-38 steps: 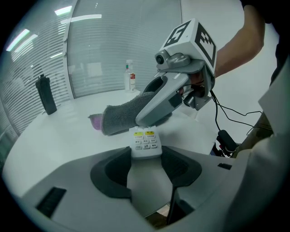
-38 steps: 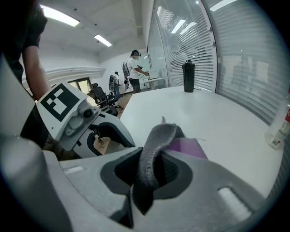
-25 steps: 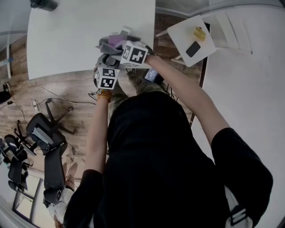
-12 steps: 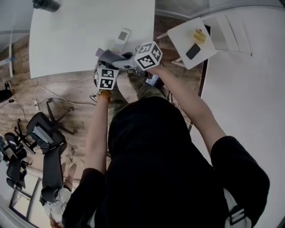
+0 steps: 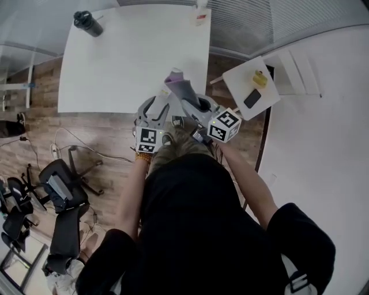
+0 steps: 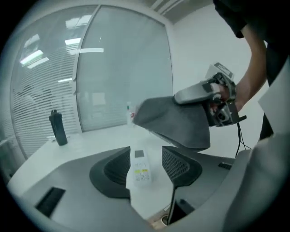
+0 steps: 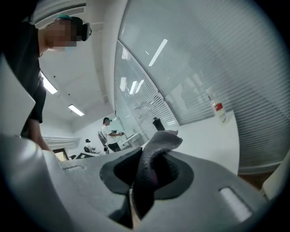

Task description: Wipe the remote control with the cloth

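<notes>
A white remote control lies flat on the white table near its front edge, buttons up. My left gripper is open, one jaw on each side of the remote with a gap left on the right. A grey cloth with a purple patch hangs from my right gripper, which is shut on it. The cloth hovers above and to the right of the remote, apart from it. In the right gripper view the cloth bunches up between the jaws. In the head view the grippers mostly hide the remote.
A black bottle stands at the table's far left corner and a small white bottle at the far edge. A small white side table holds a yellow item and a black phone. Office chairs stand on the wooden floor at left.
The right gripper lifted the cloth off the remote and swung it to the right. The left gripper's jaws now lie either side of the uncovered remote. The head view has shifted.
</notes>
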